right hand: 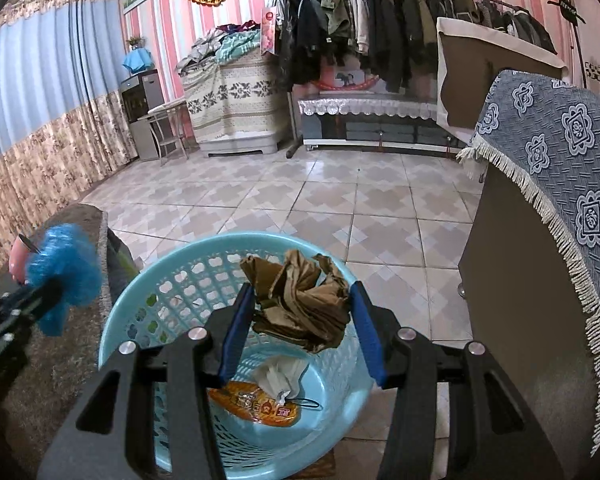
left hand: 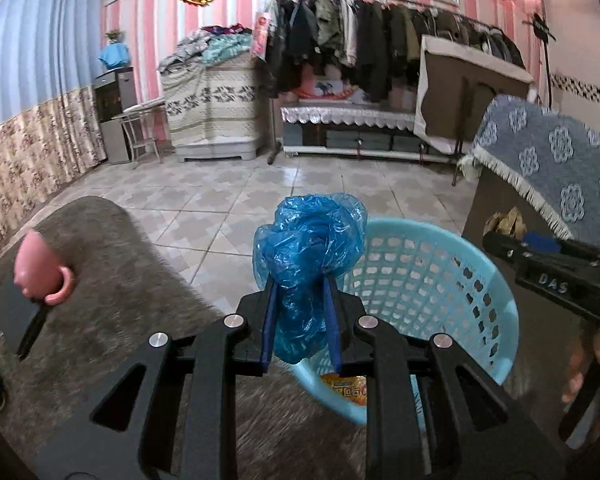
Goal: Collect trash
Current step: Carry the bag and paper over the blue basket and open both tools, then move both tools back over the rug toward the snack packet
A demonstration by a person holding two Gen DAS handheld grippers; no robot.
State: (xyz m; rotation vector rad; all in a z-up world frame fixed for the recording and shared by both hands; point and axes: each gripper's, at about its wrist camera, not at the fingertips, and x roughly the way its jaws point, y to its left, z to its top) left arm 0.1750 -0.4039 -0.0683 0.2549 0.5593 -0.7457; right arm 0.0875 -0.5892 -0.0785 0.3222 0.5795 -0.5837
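- The task looks partly done: the light blue basket [right hand: 148, 320] in the lower centre of the right wrist view already holds an orange wrapper [right hand: 256, 404] and a crumpled white tissue [right hand: 278, 378] on its bottom.
- The right gripper [right hand: 302, 316] has its jaws clamped on a crumpled brown paper [right hand: 304, 308], held over the basket's opening at mid-frame; letting it go is what seems left for this piece.
- The left gripper [left hand: 300, 312] has its jaws closed on a wad of blue plastic [left hand: 308, 248], seen at the centre of the left wrist view, just left of the basket's rim [left hand: 460, 240] and not yet over the opening.
- At the left of the left wrist view, a pink cup-like thing [left hand: 40, 268] sits on the grey furry surface [left hand: 120, 280]; whether it counts as trash I cannot tell.
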